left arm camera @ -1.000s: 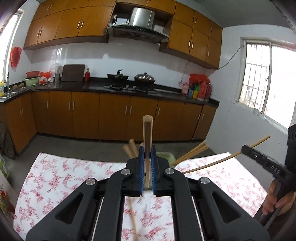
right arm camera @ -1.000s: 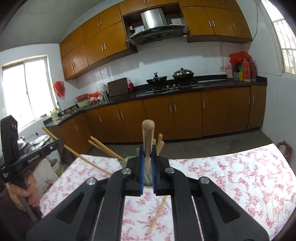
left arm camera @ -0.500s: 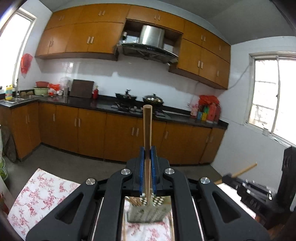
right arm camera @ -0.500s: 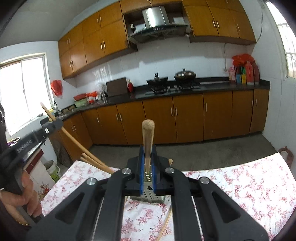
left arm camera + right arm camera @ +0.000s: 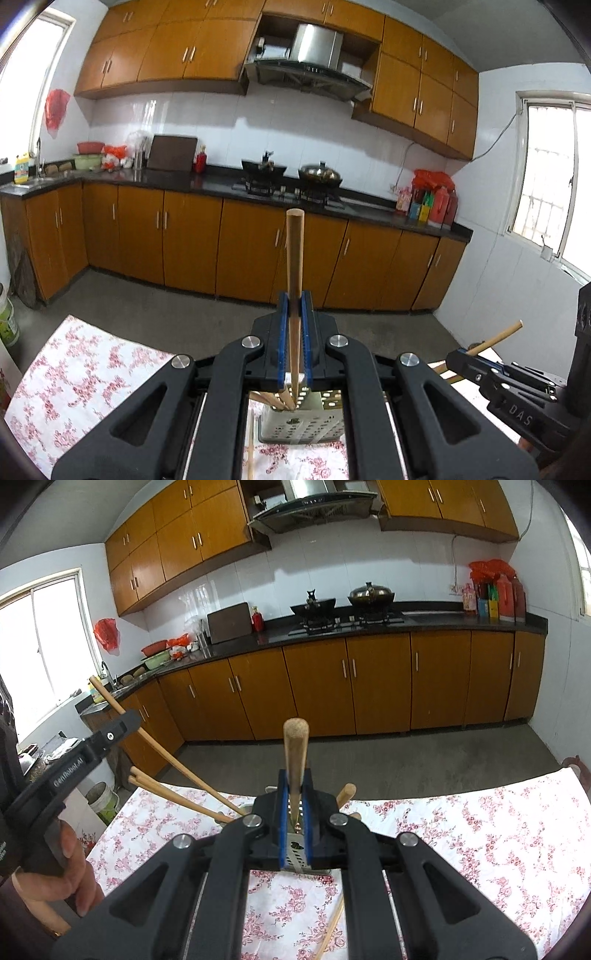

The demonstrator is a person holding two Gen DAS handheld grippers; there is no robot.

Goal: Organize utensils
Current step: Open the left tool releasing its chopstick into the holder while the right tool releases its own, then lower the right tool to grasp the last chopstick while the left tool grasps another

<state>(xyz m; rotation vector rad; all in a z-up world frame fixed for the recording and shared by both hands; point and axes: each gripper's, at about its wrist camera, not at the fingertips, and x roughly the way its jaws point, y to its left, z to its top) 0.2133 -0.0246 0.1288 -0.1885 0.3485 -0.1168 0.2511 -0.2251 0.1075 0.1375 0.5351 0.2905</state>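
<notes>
Both hand-held grippers are closing in on the perforated utensil holder, which now sits at 6 o'clock, nearer than a second ago. Left hand-held gripper is clenching one chopstick; right hand-held gripper is clenching another chopstick. Only the right view is showing a hand and a loose chopstick on the floral bench.

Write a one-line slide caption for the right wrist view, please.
Right tongs lower a wooden chopstick toward the perforated metal holder on the floral tablecloth.
</notes>
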